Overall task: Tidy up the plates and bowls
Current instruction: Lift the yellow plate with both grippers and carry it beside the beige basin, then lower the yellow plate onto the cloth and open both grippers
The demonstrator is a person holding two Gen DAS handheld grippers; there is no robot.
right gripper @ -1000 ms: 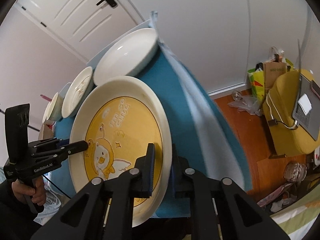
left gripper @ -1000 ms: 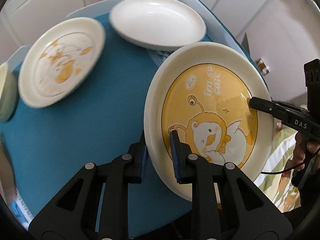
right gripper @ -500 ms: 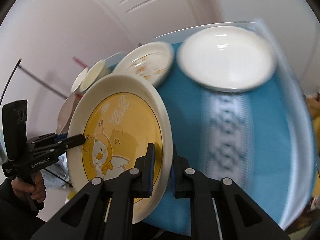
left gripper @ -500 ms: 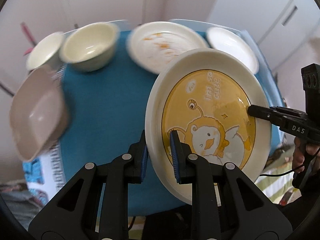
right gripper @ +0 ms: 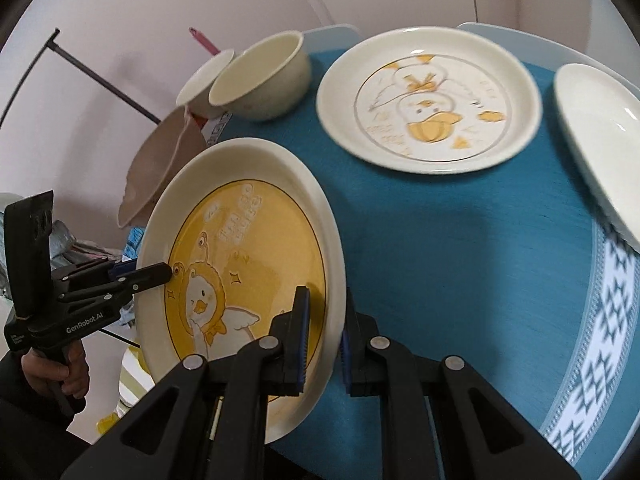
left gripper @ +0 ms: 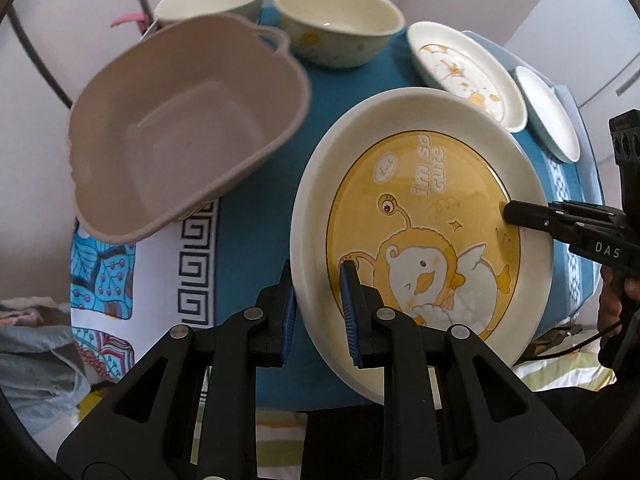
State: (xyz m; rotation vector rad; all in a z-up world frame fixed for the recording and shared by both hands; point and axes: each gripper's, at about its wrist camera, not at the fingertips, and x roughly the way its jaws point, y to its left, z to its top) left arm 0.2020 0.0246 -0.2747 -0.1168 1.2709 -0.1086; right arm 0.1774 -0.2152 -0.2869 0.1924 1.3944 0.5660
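over a blue-clothed tabletop (left gripper: 256, 208), the left claw (left gripper: 320, 312) and right claw (right gripper: 322, 336) each clamp opposite rims of a yellow cartoon plate (left gripper: 420, 240), beside a beige tub (left gripper: 180, 152).

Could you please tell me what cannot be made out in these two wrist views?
- Yellow duck plate: underside hidden in both views; its own face hides it.
- Plain white plate: cut off by the right wrist frame edge.
- Pale bowl: mostly hidden behind the cream bowl, right wrist view.
- Pink basin: blurred in the left wrist view, base unseen.
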